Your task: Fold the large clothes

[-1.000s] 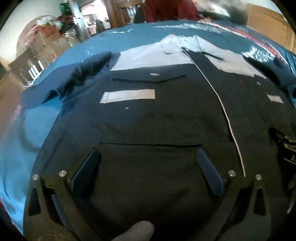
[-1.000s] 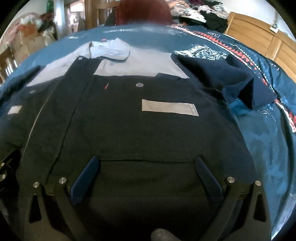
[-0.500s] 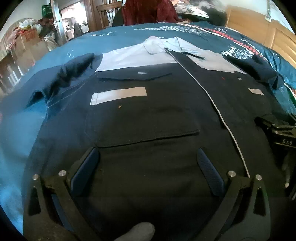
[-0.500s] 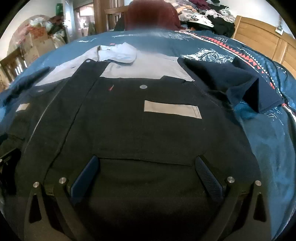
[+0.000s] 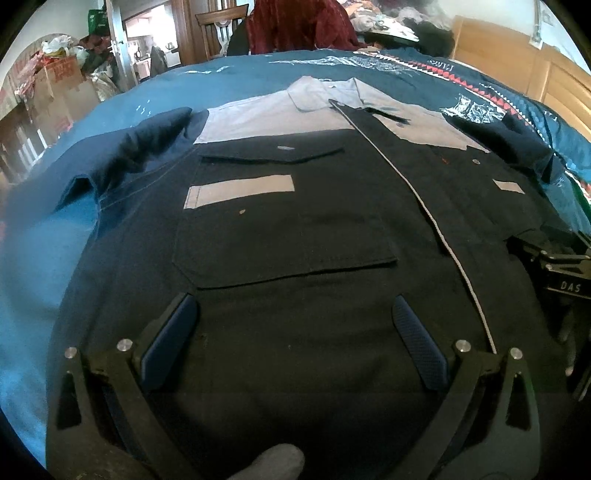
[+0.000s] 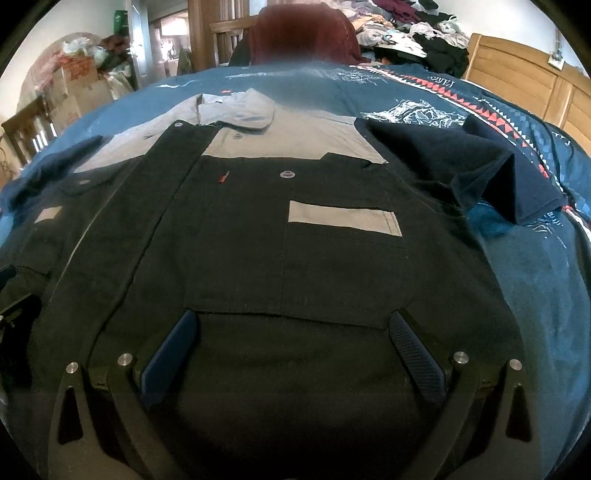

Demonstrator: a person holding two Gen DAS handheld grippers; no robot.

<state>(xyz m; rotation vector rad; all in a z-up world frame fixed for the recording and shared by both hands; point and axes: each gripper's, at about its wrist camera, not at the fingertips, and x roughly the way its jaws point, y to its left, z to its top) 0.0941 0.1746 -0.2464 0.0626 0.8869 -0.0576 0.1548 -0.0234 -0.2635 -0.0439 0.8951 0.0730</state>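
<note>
A dark work shirt (image 5: 295, 229) with a grey yoke, grey collar and grey chest stripes lies face up on a blue bedspread (image 5: 236, 79), short sleeves spread to each side. My left gripper (image 5: 293, 312) hovers open over the shirt's lower left front, just below the chest pocket. In the right wrist view the same shirt (image 6: 280, 251) fills the frame, and my right gripper (image 6: 291, 328) stands open over the lower right front, under the other pocket. Nothing is between either pair of blue pads. The right gripper's black body (image 5: 561, 273) shows at the left view's right edge.
The patterned blue bedspread (image 6: 535, 280) extends past the shirt on both sides. A wooden headboard (image 6: 517, 70) stands at the right, a clothes pile (image 6: 413, 29) and a red-draped chair (image 6: 303, 33) behind, cardboard boxes (image 5: 59, 92) at the far left.
Both grippers have drawn back and lifted slightly, so more of the shirt and the room behind shows. Both stayed open and the shirt has not moved.
</note>
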